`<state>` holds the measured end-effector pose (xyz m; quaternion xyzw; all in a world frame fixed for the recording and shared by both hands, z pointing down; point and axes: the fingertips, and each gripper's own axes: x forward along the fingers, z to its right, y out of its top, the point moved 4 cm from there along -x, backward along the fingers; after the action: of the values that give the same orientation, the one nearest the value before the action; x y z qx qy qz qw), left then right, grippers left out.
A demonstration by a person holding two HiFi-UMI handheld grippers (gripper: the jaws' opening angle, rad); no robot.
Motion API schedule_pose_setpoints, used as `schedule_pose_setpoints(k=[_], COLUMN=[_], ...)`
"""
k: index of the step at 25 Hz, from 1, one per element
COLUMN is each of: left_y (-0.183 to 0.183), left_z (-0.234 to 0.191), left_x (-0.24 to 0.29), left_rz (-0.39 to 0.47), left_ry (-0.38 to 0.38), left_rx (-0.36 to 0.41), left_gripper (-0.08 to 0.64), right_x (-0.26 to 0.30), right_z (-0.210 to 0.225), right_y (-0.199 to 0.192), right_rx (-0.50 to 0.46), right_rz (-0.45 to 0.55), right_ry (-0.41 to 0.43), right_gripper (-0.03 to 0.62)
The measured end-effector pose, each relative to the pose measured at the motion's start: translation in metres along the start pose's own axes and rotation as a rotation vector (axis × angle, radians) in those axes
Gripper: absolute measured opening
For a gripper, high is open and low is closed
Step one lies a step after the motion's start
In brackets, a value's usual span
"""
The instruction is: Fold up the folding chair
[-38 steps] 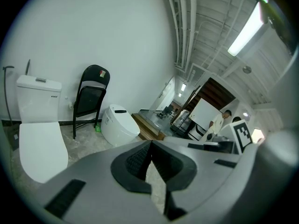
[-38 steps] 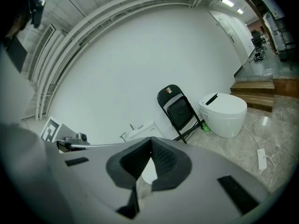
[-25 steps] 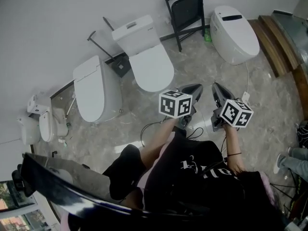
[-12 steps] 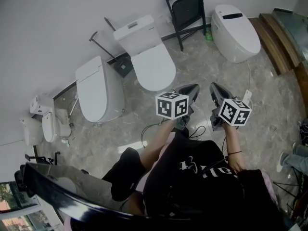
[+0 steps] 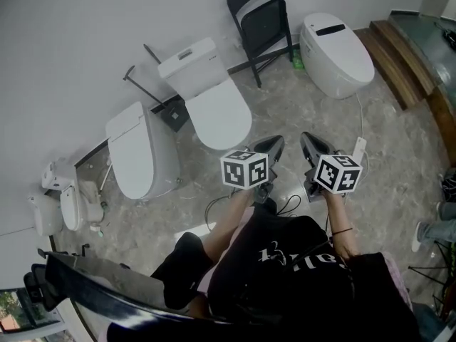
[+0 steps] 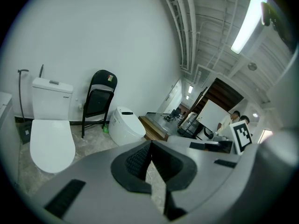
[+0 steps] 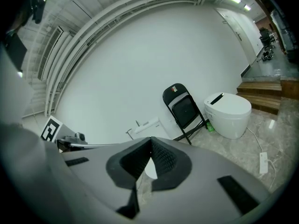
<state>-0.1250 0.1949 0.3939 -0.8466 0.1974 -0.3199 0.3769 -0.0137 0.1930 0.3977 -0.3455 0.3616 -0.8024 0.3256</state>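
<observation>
chair: folding chair (image 5: 258, 13), black, upright at the wall (image 5: 107, 20), between the white toilet (image 5: 210, 98) and the tankless toilet (image 5: 335, 45); well apart from me
chair state: seat panel reads steep, close to the plane of the back; legs spread at the floor (image 5: 399, 141); can't tell if it is fully flat
left claw: left claw (image 5: 273, 145) jaws together, nothing between them, held out in front of my body
right claw: right claw (image 5: 308, 141) jaws together as well, empty, just beside the left one
stage: fits two cases, a chair part-open and due to be collapsed, or one already collapsed and leaned on the wall; the views don't settle it
path: cable (image 5: 360, 116) and power strip (image 5: 358, 147) lie on the floor between me and the chair, right side; I'd step left of them
grip note: any hold on that frame needs my jaws apart; the tube looks thin and smooth, so I'd clamp square across it, deep in the pads, not at the tips
two-claw split: my judgement is one claw steadies the back, the other works the seat edge
risk: the chair looks light and the stone floor polished, so its feet may skate; porcelain sits close on both sides, so move slowly
</observation>
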Motion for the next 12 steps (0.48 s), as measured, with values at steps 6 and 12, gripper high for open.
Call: schedule_pose_setpoints(k=[6,12], left_y=[0.002,0.008], left_z=[-0.004,-0.01], left_x=[0.003,0.005], left_rz=[-0.009,-0.014], left_ry=[-0.002,-0.003], left_rx=[0.0,0.002], left_gripper=[0.005,0.005], right_x=[0.003,0.012], right_z=[0.004,0.004], right_y=[0.0,0.005], right_rx=[0.012,0.013], right_rz=[0.0,-0.006], right_ry=[-0.008,-0.009], right_gripper=[0.014,0.014])
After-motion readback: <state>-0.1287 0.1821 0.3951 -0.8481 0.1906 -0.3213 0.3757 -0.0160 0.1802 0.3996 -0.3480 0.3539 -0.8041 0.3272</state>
